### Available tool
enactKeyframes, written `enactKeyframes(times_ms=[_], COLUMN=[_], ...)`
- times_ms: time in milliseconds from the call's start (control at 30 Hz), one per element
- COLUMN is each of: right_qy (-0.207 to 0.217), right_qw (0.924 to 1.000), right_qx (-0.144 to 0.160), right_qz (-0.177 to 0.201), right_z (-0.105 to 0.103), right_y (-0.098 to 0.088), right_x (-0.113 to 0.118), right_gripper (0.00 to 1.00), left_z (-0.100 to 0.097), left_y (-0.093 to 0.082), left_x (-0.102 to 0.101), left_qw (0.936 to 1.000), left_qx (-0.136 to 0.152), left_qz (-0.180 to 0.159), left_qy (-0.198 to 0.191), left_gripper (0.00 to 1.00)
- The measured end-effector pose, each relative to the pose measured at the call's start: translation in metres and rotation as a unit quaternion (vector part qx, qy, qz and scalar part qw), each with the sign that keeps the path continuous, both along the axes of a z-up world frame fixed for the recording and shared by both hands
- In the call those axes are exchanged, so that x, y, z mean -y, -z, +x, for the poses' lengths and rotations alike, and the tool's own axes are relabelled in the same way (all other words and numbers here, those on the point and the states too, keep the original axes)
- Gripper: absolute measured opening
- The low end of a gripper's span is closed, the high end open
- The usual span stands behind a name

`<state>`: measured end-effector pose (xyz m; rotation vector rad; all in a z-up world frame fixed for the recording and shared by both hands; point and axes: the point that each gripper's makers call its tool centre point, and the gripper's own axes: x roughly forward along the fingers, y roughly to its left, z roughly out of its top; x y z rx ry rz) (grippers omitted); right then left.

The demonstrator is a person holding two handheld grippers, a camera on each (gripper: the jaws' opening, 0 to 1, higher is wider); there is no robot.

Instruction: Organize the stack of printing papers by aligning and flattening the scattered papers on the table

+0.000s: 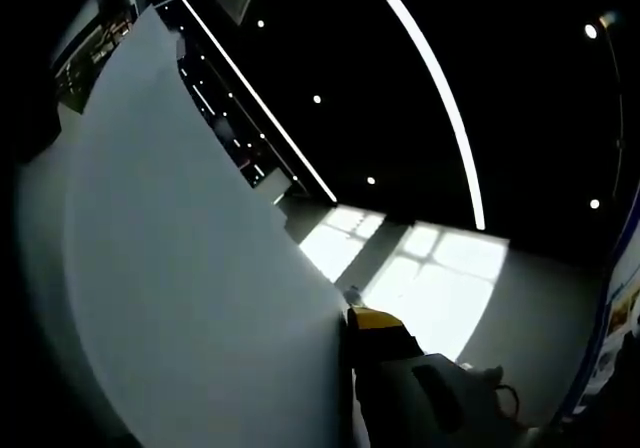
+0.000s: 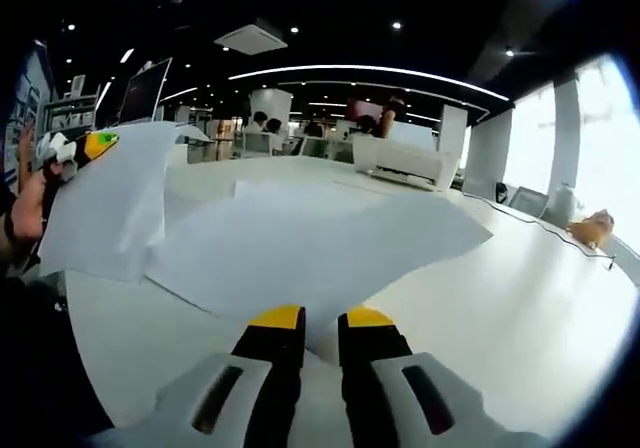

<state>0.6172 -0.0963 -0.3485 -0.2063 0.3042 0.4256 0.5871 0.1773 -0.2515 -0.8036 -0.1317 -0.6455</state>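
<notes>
White table (image 2: 520,298), both tools gripping papers (image 2: 310,243)

White on white, yellow at the tips

Papers (image 2: 310,243) and tabletop (image 2: 520,298) white; right gripper (image 2: 322,320) grey-black, yellow-tipped; left gripper (image 2: 85,146) likewise.

Right tongs (image 2: 322,320): two black jaws with yellow tips on pale grey bodies bearing dark oblong slots. Left tongs (image 1: 375,320): yellow tip, black jaw, grey body.

Open office — monitor (image 2: 143,90); printer (image 2: 404,163); strip lights (image 2: 370,71).
</notes>
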Motion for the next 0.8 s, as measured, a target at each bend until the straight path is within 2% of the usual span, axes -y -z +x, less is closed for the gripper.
enactKeyframes(times_ms=[367, 600, 800], right_qy=[0.005, 0.010, 0.012], right_qw=[1.0000, 0.9991, 0.9982], right_qx=[0.006, 0.007, 0.006], right_qz=[0.003, 0.042, 0.059], right_z=[0.001, 0.000, 0.000], right_y=[-0.002, -0.010, -0.013], right_x=[0.003, 0.009, 0.012], right_gripper=[0.01, 0.00, 0.00], left_z=[0.000, 0.000, 0.000], left_y=[0.000, 0.000, 0.001], left_x=[0.001, 0.001, 0.001], left_qw=[1.0000, 1.0000, 1.0000], left_qx=[-0.002, -0.004, -0.004], left_qz=[0.001, 0.001, 0.003], left_qy=[-0.001, 0.000, -0.002], left_gripper=[0.08, 0.09, 0.09])
